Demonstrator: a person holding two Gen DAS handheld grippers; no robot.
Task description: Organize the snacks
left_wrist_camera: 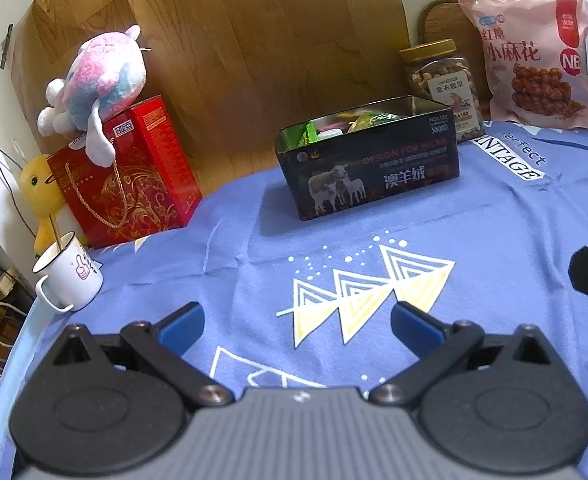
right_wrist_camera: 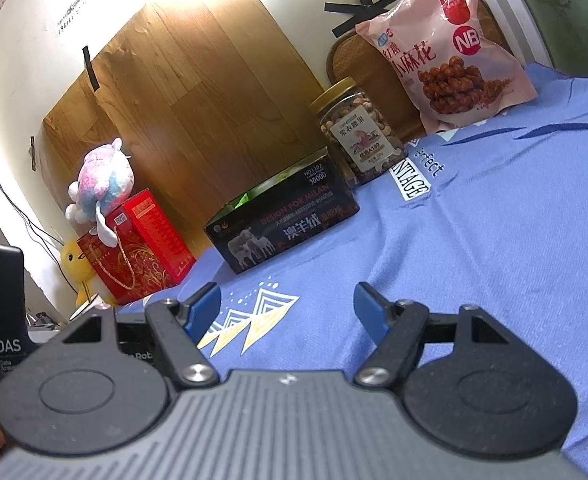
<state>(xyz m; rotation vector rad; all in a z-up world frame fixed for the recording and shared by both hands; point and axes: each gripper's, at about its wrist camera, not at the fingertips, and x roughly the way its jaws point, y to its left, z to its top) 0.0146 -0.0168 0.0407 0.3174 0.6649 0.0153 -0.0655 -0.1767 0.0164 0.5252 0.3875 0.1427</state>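
Two claws, left claw (left_wrist_camera: 297, 322) and right claw (right_wrist_camera: 287, 307), hang wide open and empty over the blue cloth tabletop (left_wrist_camera: 493, 240). Farther back, the open black tin box (left_wrist_camera: 369, 160) holds snacks. The tall nut jar (left_wrist_camera: 441, 84) behind could tip if bumped.

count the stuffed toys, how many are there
2: a pink and blue plush lying on top of the red gift box, and a yellow plush tucked behind that box. Others could be hidden.
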